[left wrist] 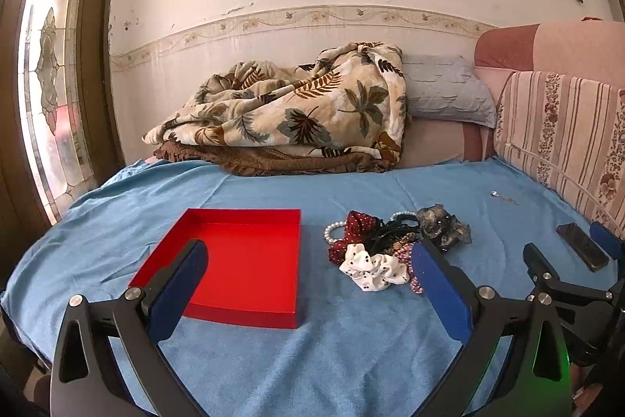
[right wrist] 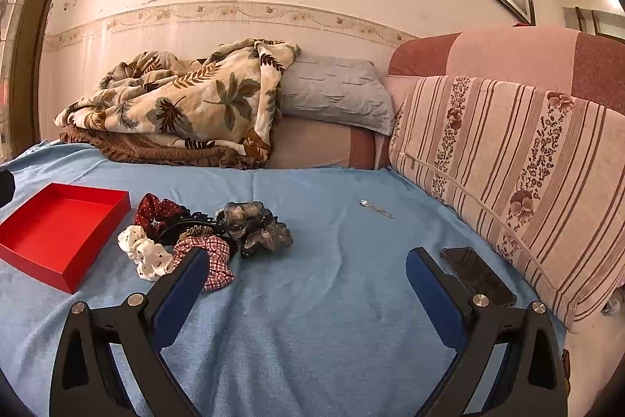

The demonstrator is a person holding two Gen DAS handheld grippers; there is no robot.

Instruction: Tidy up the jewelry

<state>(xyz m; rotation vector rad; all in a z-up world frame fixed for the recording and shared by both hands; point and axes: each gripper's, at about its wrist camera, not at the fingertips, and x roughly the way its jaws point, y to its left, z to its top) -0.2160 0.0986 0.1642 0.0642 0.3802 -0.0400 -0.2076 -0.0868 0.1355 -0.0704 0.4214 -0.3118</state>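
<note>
An empty red tray lies on the blue bed cover. To its right sits a pile of hair ties: a white dotted scrunchie, a red dotted one, a checked one, a grey one and a pearl bracelet. A small silver chain lies apart, farther right. My left gripper is open, in front of tray and pile. My right gripper is open over bare cover.
A dark phone lies by the striped cushion on the right. A leaf-patterned blanket and a grey pillow are heaped at the back against the wall. A glazed door stands at the left.
</note>
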